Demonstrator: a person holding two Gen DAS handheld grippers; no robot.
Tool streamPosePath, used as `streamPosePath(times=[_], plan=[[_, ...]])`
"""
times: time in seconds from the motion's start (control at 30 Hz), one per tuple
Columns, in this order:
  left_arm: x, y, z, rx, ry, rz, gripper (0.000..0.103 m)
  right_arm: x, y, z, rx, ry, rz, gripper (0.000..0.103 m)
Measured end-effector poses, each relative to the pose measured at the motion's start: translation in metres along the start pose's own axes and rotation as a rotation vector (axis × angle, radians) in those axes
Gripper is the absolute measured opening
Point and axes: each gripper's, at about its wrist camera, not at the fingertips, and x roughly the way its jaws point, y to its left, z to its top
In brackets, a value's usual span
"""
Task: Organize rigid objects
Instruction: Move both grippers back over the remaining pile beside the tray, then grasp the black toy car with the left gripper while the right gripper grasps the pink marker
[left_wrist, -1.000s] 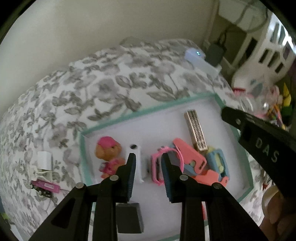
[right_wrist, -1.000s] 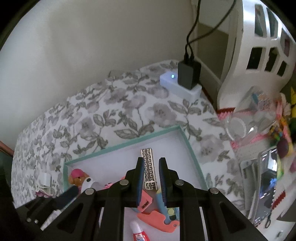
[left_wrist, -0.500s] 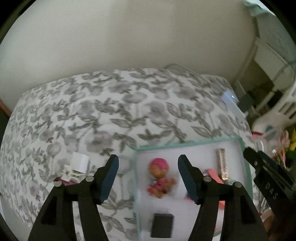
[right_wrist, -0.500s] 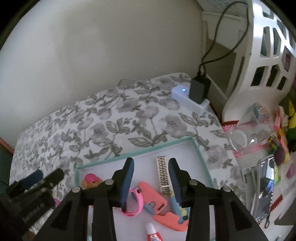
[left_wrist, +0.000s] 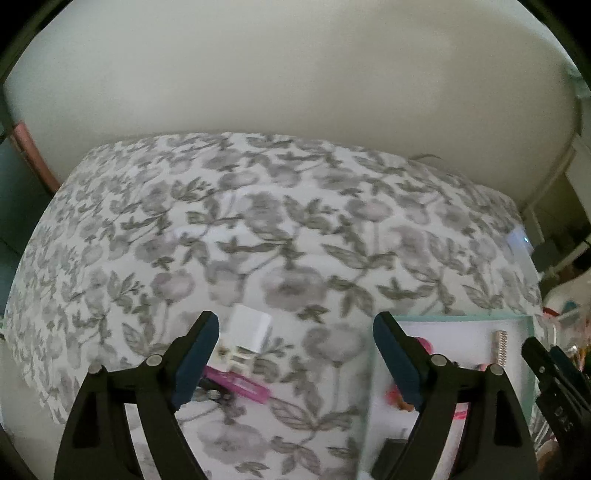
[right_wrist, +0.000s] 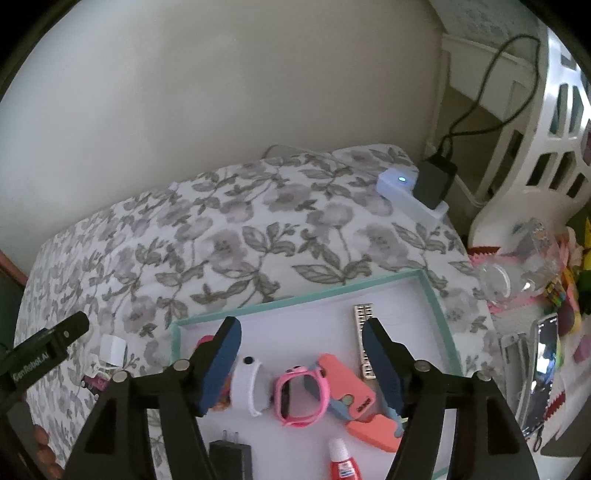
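1. Left tongs (left_wrist: 291, 354) are gaping wide in the lower middle of the left wrist view, holding nothing, hovering over the grey-flowered white bedspread (left_wrist: 258, 221).
2. Between their blue pads, a white cube-shaped charger plug (left_wrist: 249, 330) is lying on the bedspread, with a flat magenta stick-shaped item (left_wrist: 240, 386) just below it, toward the lower left.
3. Right tongs (right_wrist: 301, 362) are also standing wide and empty in the lower middle of the right wrist view, hanging over the shallow white tray with a teal rim (right_wrist: 439, 314).
4. Inside the tray, a pink child's wristwatch (right_wrist: 301, 393) is lying between the pads, beside a white band (right_wrist: 249, 384) on its left and a coral-pink plastic toy saw (right_wrist: 354, 395) on its right.
5. A slim patterned metal bar (right_wrist: 364, 336) is resting upper right of the watch, a black adapter (right_wrist: 231, 458) is sitting at the lower edge, and a small red-and-white tube (right_wrist: 343, 463) is lying bottom centre.
6. A white power strip with a lit dot (right_wrist: 400, 188) is sitting at the upper right.
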Motion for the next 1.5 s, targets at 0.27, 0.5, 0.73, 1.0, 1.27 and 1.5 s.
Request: streamPosePath(times=[0.27, 0.5, 0.73, 1.0, 1.27, 1.5], plan=[[0.0, 0.061, 0.006, -0.111, -0.003, 0.01, 0.103, 0.001, 0.035, -0.004, -0.053, -0.002, 0.017, 0.086], [-0.006, 0.127, 0.007, -0.222, -0.02, 0.04, 0.103, 0.005, 0.071, -0.01, -0.116, -0.007, 0.035, 0.094], [-0.006, 0.181, 0.003, -0.29, -0.008, 0.092, 0.103, 0.011, 0.117, -0.021, -0.182, 0.008, 0.101, 0.094], [0.012, 0.203, -0.005, -0.281, 0.049, 0.12, 0.103, 0.033, 0.165, -0.043, -0.245, 0.074, 0.184, 0.094], [0.057, 0.194, -0.021, -0.257, 0.182, 0.079, 0.103, 0.061, 0.193, -0.066, -0.3, 0.144, 0.212, 0.094], [0.076, 0.19, -0.028, -0.274, 0.242, 0.066, 0.103, 0.083, 0.212, -0.086, -0.36, 0.205, 0.225, 0.094]])
